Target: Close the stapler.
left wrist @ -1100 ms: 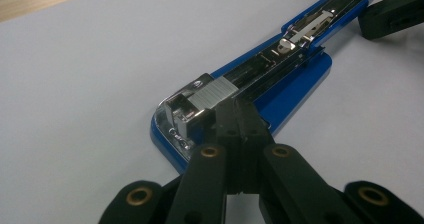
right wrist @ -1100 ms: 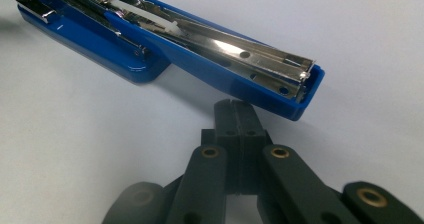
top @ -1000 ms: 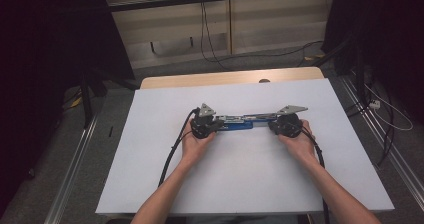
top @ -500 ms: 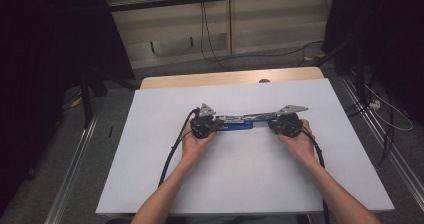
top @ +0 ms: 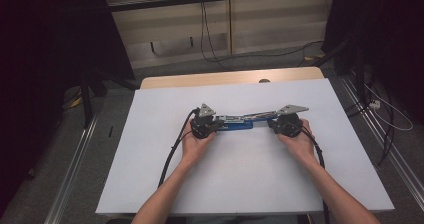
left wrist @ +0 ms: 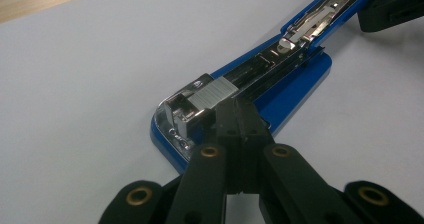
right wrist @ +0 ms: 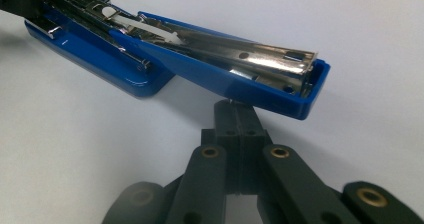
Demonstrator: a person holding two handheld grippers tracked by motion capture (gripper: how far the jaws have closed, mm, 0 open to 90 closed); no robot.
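A blue stapler [top: 239, 122] lies swung open on the white tabletop [top: 240, 184], between my two grippers. My left gripper [left wrist: 239, 115] is shut, its joined tips resting against a silver block of staples [left wrist: 212, 91] at the front end of the metal magazine over the blue base [left wrist: 295, 84]. My right gripper [right wrist: 235, 109] is shut too, its tips touching the underside of the raised blue lid [right wrist: 240, 79] near its end. In the high view the left gripper [top: 212, 126] and right gripper [top: 272, 124] face each other along the stapler.
A wooden strip [top: 230, 78] borders the table's far edge. Beyond it stand a low wall and loose cables [top: 220, 59] on the floor. Metal rails [top: 75, 169] run along both sides. Black cables [top: 172, 154] trail from the grippers toward the near edge.
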